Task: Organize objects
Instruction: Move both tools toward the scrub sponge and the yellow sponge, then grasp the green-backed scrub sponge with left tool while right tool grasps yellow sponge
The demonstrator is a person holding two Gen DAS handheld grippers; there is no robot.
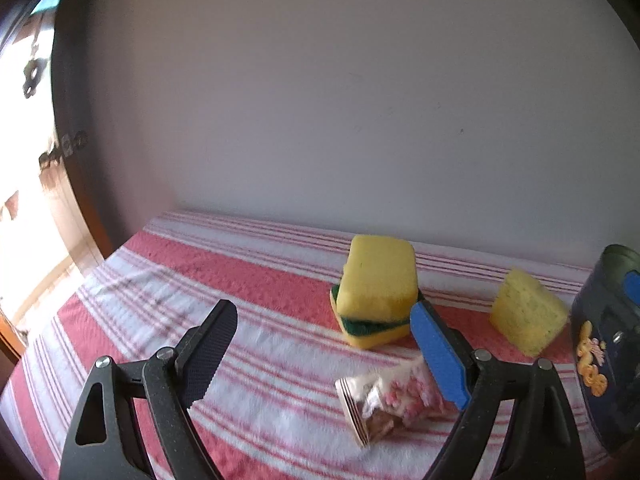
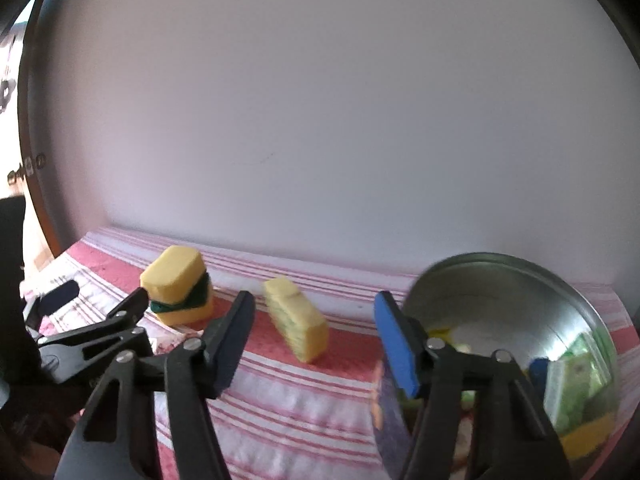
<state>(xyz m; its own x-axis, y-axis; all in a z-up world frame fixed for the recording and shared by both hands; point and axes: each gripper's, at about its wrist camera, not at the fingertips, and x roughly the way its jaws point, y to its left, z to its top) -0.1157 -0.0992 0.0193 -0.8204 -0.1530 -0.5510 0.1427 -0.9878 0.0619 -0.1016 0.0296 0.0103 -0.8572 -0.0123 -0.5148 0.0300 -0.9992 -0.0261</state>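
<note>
The left gripper (image 1: 332,354) hangs over the striped cloth (image 1: 256,392) with its jaws wide apart and nothing between the pads; a small clear packet (image 1: 390,400) lies on the cloth just inside its blue finger.

Behind the packet, toward the cloth's far edge by the wall (image 1: 320,100), 2 sponges (image 1: 376,292) are stacked, yellow with green layers, the upper one tilted. A 3rd sponge (image 1: 528,314), plain yellow, stands on edge to their right, apart from them.

At the right edge of the cloth stands a dark blue tin (image 1: 604,348) with a bare metal inside.

The right gripper (image 2: 316,340) is at that tin: in the right wrist view its blue finger sits at the tin's rim (image 2: 520,264), and the dark finger is outside over the cloth. Its jaws stand at a middling gap with nothing pressed between the pads. Inside the tin lie a green-and-white packet (image 2: 576,384) and something yellow (image 2: 588,436); what they are I cannot tell.
</note>
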